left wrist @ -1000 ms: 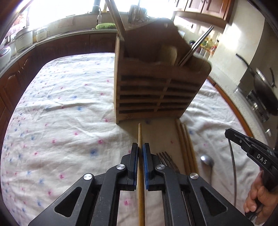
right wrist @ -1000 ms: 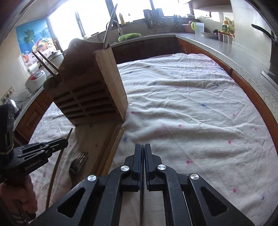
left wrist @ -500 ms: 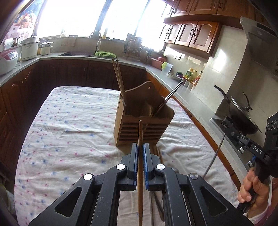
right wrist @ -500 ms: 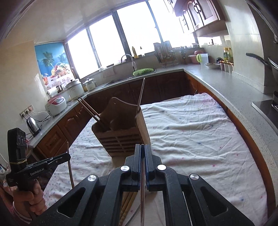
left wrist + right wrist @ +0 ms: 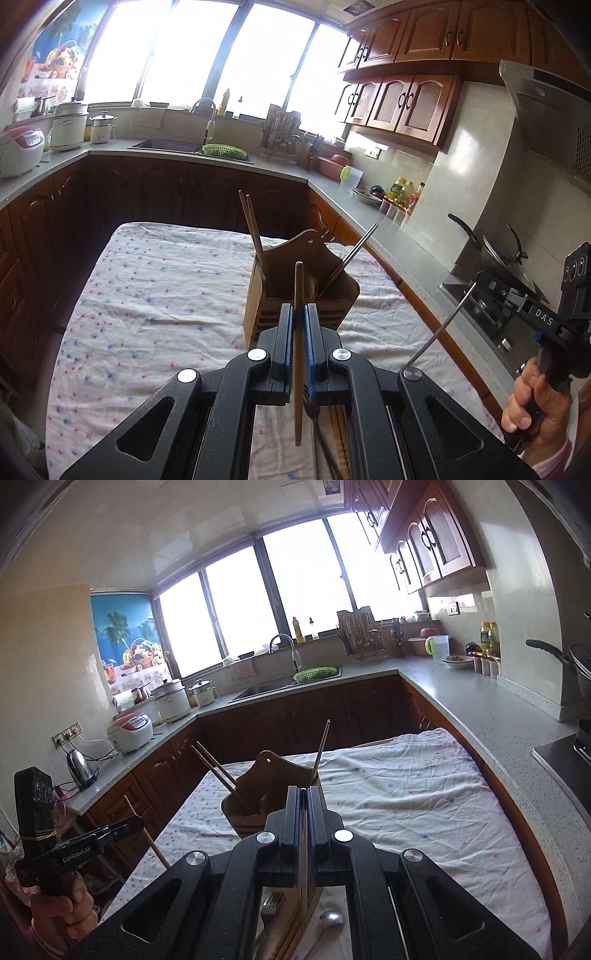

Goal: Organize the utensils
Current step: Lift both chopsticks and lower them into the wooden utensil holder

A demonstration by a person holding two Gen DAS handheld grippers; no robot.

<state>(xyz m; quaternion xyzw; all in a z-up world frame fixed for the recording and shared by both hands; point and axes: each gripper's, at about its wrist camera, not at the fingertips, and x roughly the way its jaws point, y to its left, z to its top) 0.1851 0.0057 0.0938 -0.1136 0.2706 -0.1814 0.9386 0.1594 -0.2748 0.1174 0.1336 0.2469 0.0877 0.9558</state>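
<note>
Above surface [image 5: 155,302], left hand-held gripper [image 5: 299,354] squeezing wooden chopstick [image 5: 297,332], right hand-held gripper [image 5: 303,834] pinching metal chopstick [image 5: 439,328]. Aiming tips down, lowering slowly into holder [image 5: 295,295].

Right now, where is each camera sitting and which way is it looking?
Left wrist: sits on the left tool, which is shut on a wooden chopstick; it faces the wooden holder; the right hand shows.
Right wrist: sits on the right tool, shut on a metal chopstick; the left hand shows.
Shared: holder, clothed table, sink.
</note>
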